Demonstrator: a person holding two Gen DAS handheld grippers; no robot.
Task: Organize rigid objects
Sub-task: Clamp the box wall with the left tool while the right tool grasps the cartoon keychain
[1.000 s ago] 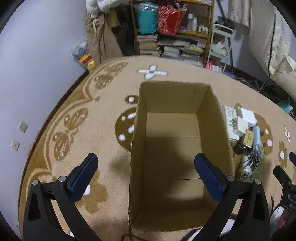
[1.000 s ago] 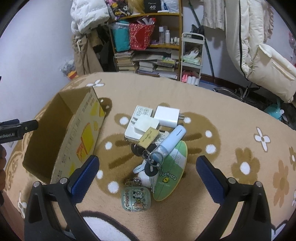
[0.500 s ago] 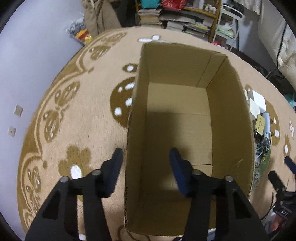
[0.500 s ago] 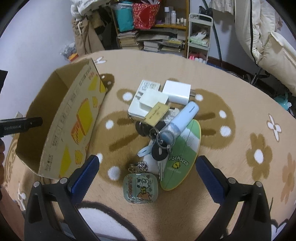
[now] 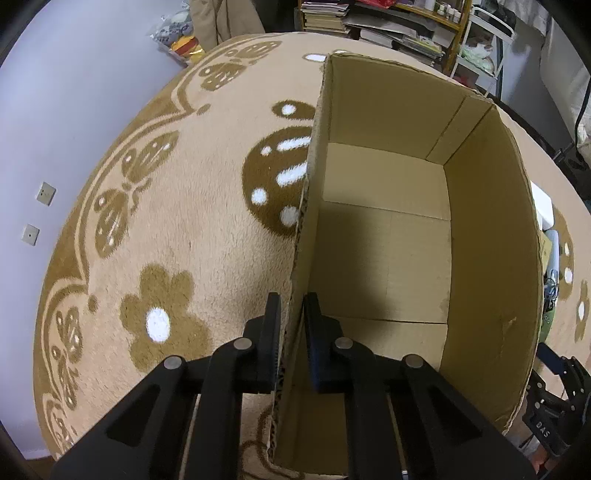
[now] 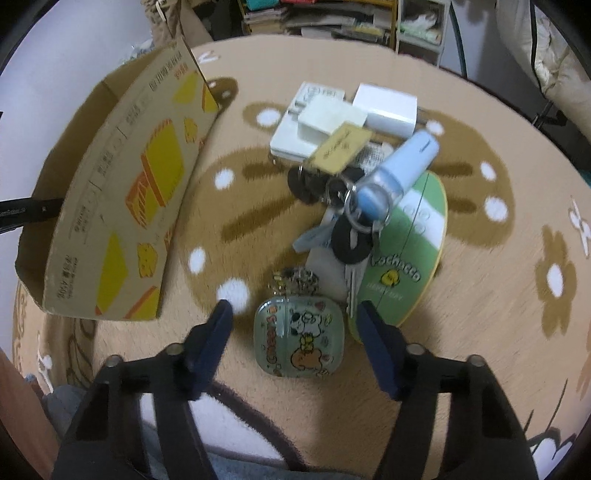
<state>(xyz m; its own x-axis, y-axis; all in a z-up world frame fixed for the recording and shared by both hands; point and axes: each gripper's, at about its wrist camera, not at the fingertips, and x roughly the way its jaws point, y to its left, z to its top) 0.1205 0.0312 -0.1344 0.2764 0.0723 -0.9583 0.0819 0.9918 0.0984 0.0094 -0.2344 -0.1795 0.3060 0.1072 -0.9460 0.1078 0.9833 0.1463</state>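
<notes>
The left gripper (image 5: 291,325) has its jaws clenched on the left wall of the open brown cardboard box (image 5: 491,236), one finger outside, one inside, near the box's near corner. The box stands on a tan carpet with brown flower and butterfly patterns (image 5: 177,229), and its inside shows only bare cardboard.

To the right of the box, the right gripper (image 6: 295,325) hangs over a pile of small things. Its jaws have just been closing and now straddle a translucent green square case with cartoon stickers (image 6: 301,339); a gap shows at the left pad, and whether the right one touches cannot be told. A beaded charm (image 6: 295,280) lies at the case's far edge. Just right of the case, almost against the right finger, lies a green-and-white oval card printed "Pochacco" (image 6: 410,258). On it rest a bunch of keys with black heads (image 6: 351,243) and a pale blue cylindrical tube (image 6: 399,173). Farther off sit white power adapters (image 6: 386,107) and a tan tag (image 6: 341,147). A cluttered bookshelf (image 6: 332,18) stands at the far wall.
</notes>
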